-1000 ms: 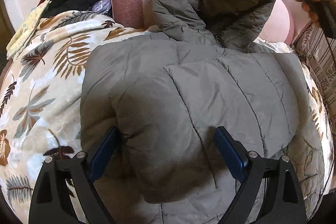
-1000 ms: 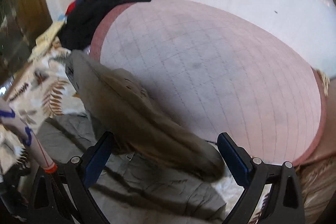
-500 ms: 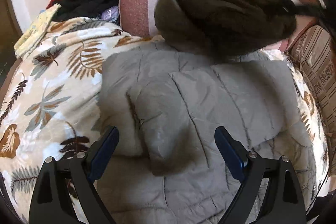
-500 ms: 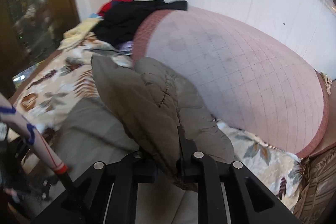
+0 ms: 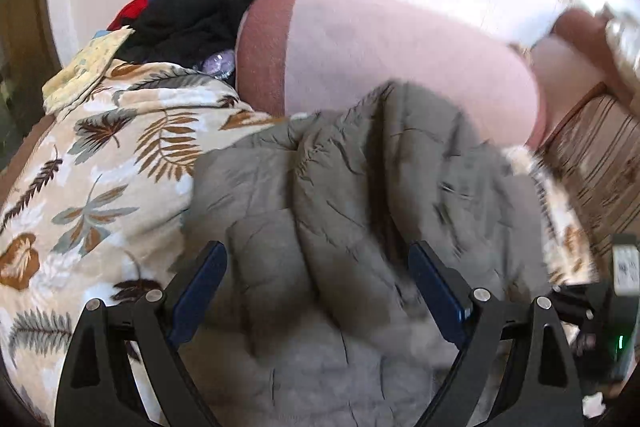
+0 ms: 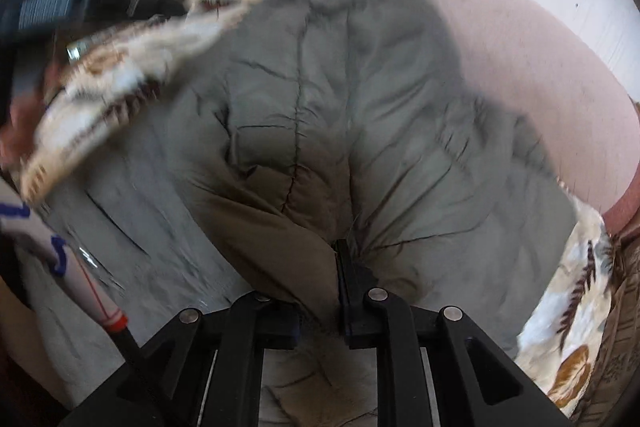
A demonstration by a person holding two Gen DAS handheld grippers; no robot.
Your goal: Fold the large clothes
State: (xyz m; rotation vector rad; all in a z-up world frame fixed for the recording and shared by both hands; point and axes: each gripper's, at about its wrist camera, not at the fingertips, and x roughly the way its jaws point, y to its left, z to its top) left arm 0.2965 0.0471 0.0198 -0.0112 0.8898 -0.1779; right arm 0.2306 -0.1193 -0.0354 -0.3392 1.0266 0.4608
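One grey puffer jacket [image 5: 360,195] on leaf-print blanket [image 5: 100,163], two tools — left tool [image 5: 318,287] spread apart, right tool [image 6: 320,291] clamped on jacket.

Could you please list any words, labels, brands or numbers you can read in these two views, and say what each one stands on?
No text is readable in either view.
Pale label on the dark blue object: rows of print, too blurred to read.
White label on the black device: too blurred to read.
The grey puffer jacket shows no lettering.
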